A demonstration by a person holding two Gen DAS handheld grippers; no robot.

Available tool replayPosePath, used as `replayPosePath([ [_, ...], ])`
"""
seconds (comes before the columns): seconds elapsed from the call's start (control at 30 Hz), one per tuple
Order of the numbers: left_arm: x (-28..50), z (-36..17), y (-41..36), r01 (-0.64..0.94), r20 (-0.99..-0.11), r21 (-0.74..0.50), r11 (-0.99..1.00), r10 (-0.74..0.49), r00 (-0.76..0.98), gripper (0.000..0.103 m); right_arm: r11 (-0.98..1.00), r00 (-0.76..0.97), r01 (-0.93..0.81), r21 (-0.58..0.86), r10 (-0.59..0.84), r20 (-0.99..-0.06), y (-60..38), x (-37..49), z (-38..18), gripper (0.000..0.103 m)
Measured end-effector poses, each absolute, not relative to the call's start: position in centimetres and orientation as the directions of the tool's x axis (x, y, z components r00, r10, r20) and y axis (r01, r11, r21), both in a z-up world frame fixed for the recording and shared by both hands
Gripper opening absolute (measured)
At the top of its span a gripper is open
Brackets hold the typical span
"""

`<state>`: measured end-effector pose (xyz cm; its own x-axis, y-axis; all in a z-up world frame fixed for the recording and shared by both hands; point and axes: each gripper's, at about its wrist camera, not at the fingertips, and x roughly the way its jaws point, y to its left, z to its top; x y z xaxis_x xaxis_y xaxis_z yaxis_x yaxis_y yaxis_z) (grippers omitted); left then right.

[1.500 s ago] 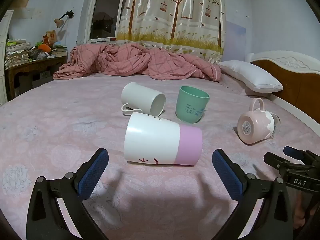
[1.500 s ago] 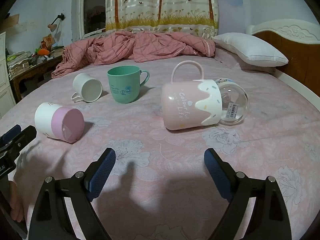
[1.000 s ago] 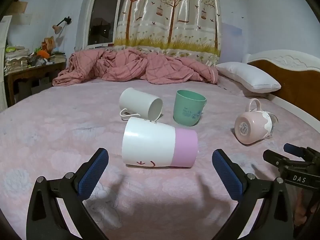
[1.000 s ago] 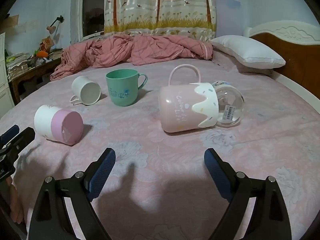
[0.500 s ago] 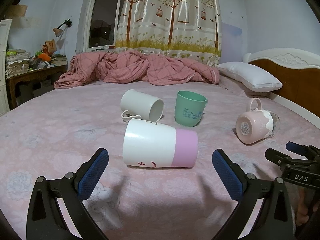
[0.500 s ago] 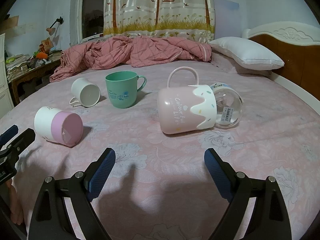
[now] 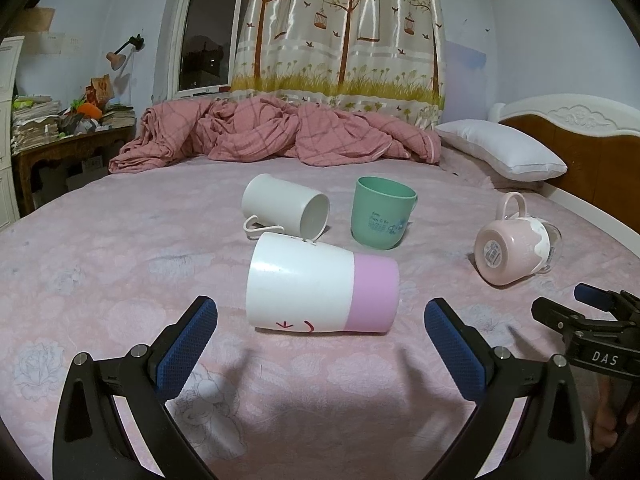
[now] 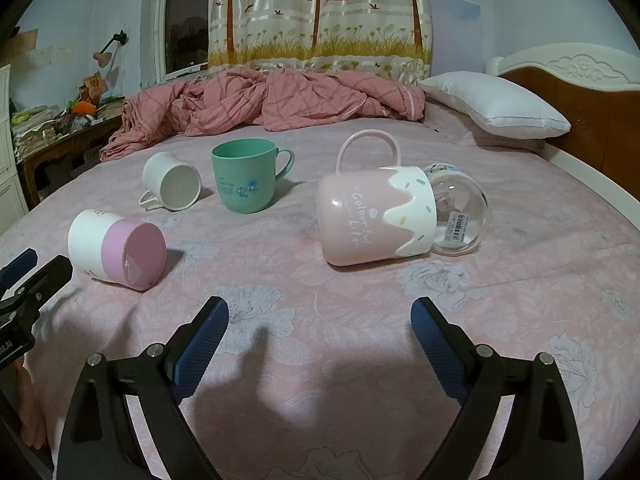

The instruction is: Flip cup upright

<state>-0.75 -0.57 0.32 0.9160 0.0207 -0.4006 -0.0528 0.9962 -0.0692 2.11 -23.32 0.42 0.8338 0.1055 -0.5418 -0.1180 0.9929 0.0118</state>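
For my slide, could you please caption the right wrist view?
Open right gripper faces a tipped pink mug on the bed; only the green mug stands upright.

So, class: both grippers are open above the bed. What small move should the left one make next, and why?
Probably ease the left gripper forward around the white-and-pink cup. That cup lies on its side directly ahead, centred between the open jaws, not yet touched.
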Motion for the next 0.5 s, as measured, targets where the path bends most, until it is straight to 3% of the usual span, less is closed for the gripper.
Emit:
replayPosePath([
  [0.5, -0.72, 0.35, -0.6, -0.052, -0.402, -0.068, 0.996, 0.02, 0.916, 0.103, 0.993, 0.833, -0.117, 0.011, 0.104, -0.544, -23.24, 2.1, 0.32, 0.103],
])
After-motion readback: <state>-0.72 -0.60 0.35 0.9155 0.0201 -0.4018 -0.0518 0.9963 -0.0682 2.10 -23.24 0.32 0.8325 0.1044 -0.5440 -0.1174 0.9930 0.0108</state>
